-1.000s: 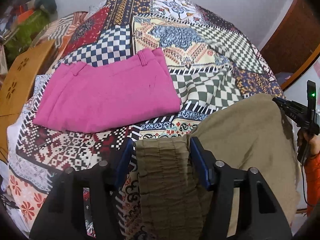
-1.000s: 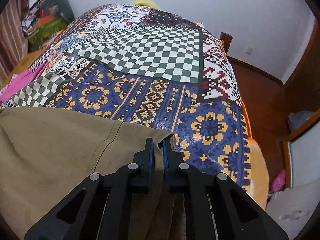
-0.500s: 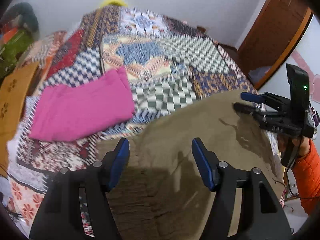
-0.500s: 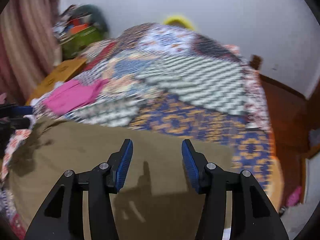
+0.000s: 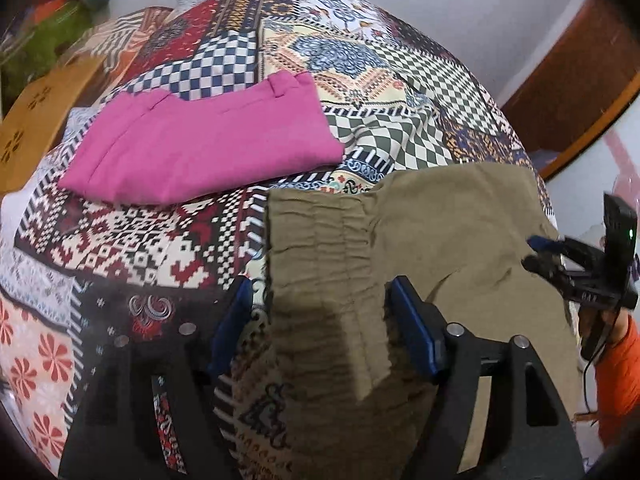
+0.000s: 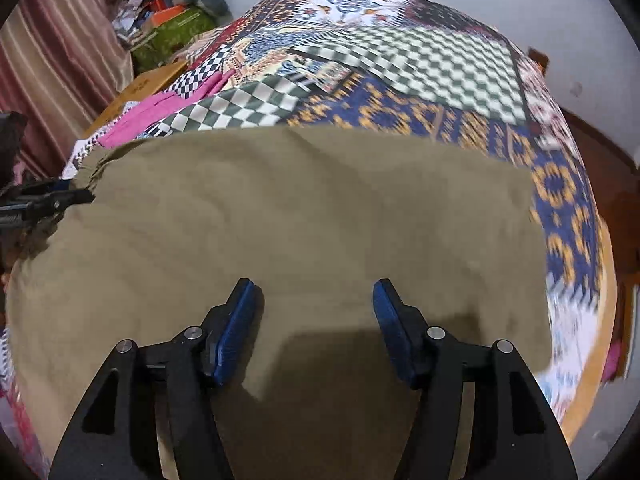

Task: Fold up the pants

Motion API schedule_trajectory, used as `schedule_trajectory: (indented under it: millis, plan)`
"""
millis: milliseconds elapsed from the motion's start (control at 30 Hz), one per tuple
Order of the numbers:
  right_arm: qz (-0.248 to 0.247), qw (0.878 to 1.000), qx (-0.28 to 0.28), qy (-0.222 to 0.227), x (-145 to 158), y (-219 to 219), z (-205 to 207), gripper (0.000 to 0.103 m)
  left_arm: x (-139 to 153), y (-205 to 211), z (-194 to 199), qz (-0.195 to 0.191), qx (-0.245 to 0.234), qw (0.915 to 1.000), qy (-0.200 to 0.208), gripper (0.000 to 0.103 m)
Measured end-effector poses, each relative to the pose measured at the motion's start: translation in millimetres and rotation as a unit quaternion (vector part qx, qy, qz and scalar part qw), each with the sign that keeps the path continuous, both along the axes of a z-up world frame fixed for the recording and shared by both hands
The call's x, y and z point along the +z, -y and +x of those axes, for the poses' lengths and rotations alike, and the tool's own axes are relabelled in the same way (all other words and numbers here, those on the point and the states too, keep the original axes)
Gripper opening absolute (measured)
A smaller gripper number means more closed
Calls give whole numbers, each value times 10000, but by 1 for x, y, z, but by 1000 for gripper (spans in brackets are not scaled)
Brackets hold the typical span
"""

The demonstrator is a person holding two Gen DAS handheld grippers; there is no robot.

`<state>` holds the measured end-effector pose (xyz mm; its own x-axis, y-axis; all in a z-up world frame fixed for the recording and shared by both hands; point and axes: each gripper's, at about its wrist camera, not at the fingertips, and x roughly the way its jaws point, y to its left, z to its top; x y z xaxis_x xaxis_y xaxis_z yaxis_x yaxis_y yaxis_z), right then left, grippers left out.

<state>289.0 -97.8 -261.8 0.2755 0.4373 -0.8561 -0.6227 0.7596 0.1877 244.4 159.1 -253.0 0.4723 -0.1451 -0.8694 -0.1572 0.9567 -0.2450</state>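
The khaki pants [image 5: 460, 240] are lying folded on the patchwork bedspread [image 5: 168, 240], occupying the near part of the bed, with the gathered elastic waistband [image 5: 320, 240] facing the left side and the smooth body of the cloth spreading toward the right. The left gripper [image 5: 320, 312] is hanging over the waistband with its blue pads [image 5: 412, 332] standing well apart and its jaws opening; the waistband is lying between them, but the pads are not pressing on it. The right gripper [image 6: 316, 320] is hanging over the plain khaki cloth near its near edge, its jaws likewise opening, with both pads clear of the fabric below. In the left wrist view the right gripper is also showing at the far right edge, carried by a hand in an orange sleeve [image 5: 616, 368]. A pair of pink pants [image 5: 200, 148] is lying folded flat farther up the bedspread, just beyond the khaki pair and apart from it. A wooden board [image 5: 36, 120] is standing beside the bed at the left, and a striped curtain [image 6: 52, 60] is hanging behind it.
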Motion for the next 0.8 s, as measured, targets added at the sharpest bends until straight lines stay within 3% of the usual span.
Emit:
schedule_trajectory:
  millis: [100, 200, 500, 667, 800]
  plan:
    - [-82, 9996, -251, 55, 8, 15, -7, 57, 13, 4, -5, 312, 25, 9995, 30, 71]
    - [-87, 9988, -461, 162, 21, 26, -16, 57, 38, 9, -20, 608, 33, 9977, 311, 71]
    - [382, 9933, -698, 834, 82, 37, -51, 57, 95, 16, -73, 561, 137, 9938, 946, 71]
    - [589, 9891, -653, 1180, 108, 29, -77, 58, 107, 25, -101, 575, 113, 9921, 1114, 71]
    - [745, 9854, -630, 1395, 121, 24, -96, 62, 105, 31, -117, 369, 111, 9926, 1150, 71]
